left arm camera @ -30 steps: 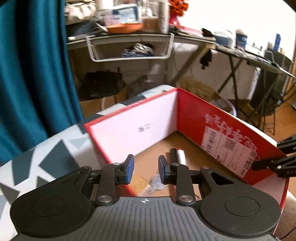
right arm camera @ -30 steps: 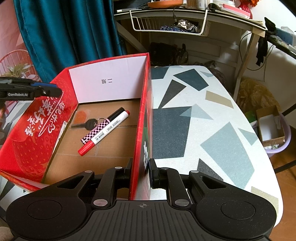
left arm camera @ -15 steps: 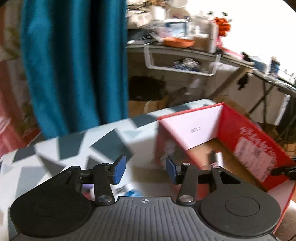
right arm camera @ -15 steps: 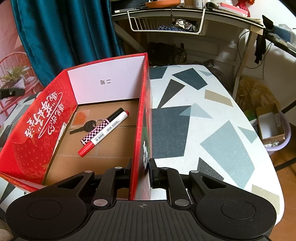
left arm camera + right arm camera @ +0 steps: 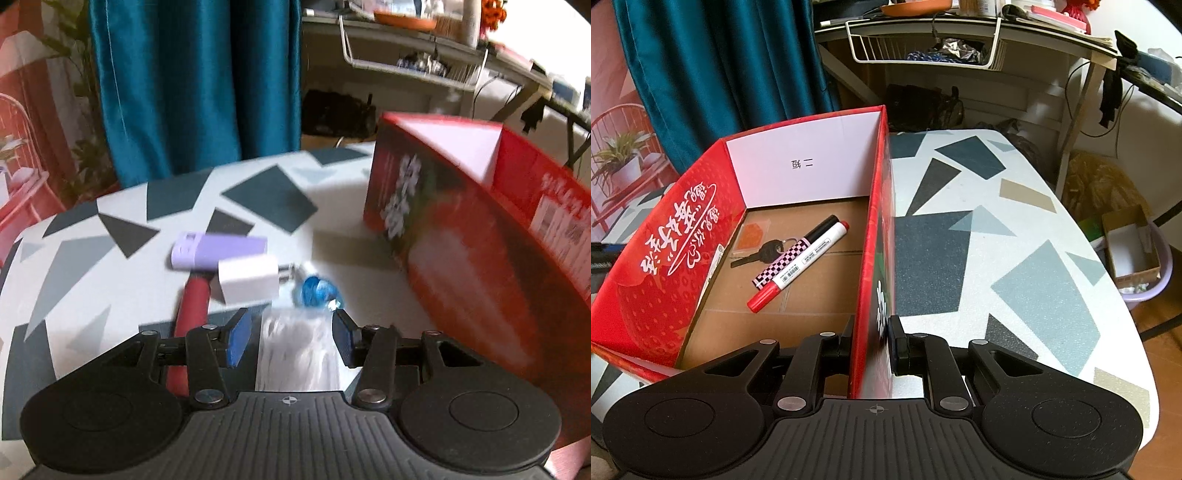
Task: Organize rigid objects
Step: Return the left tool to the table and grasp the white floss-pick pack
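Observation:
My right gripper (image 5: 873, 347) is shut on the right wall of the red cardboard box (image 5: 672, 258). Inside the box lie a red-capped white marker (image 5: 798, 266), a checkered pen (image 5: 792, 254), a dark key (image 5: 764, 253) and an orange packet (image 5: 751, 236). My left gripper (image 5: 290, 339) is open outside the box (image 5: 480, 229), low over a clear bag of white pieces (image 5: 295, 358) that lies between its fingers, untouched. Just beyond are a blue item (image 5: 317, 291), a white cube (image 5: 249, 282), a purple case (image 5: 218, 251) and a red handle (image 5: 192, 306).
The patterned table (image 5: 997, 258) stretches right of the box, its rounded edge at the far right. A teal curtain (image 5: 184, 92) hangs behind. A cluttered desk with a wire basket (image 5: 923, 48) stands beyond the table, and a purple tub (image 5: 1145, 280) sits on the floor.
My left gripper swung left from above the box's inside to the table beside it and sank over the loose items, its jaws wider. The right gripper kept still on the box wall.

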Available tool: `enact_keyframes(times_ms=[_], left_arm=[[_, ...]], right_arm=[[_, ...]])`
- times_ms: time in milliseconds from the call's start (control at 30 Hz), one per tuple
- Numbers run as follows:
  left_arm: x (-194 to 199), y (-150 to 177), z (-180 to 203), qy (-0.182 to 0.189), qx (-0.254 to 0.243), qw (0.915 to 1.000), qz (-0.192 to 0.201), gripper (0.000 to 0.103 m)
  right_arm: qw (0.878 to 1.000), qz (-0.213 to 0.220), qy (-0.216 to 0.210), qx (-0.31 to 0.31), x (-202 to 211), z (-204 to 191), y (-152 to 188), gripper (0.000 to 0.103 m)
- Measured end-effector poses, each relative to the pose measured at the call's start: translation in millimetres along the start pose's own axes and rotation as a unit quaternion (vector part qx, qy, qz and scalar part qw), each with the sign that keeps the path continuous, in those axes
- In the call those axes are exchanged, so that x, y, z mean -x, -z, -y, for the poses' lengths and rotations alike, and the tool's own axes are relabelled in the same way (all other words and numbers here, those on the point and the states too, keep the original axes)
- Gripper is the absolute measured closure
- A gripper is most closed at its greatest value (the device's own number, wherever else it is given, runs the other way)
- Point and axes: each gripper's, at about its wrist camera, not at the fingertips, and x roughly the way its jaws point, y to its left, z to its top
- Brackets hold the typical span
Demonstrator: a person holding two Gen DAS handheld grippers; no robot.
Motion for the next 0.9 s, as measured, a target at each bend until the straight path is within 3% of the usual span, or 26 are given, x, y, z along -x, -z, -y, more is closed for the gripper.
enact_keyframes(times_ms=[400, 900], left_arm=[[-11, 12, 8, -0.002, -0.019, 0.9998, -0.002, 0.047], [-22, 13, 4, 0.005, 0.002, 0.9998, -0.020, 0.048]], right_arm=[[1.000, 0.000, 0.001, 0.002, 0, -1, 0, 0.089], [1.000, 0.000, 0.001, 0.003, -1, -1, 0, 0.089]])
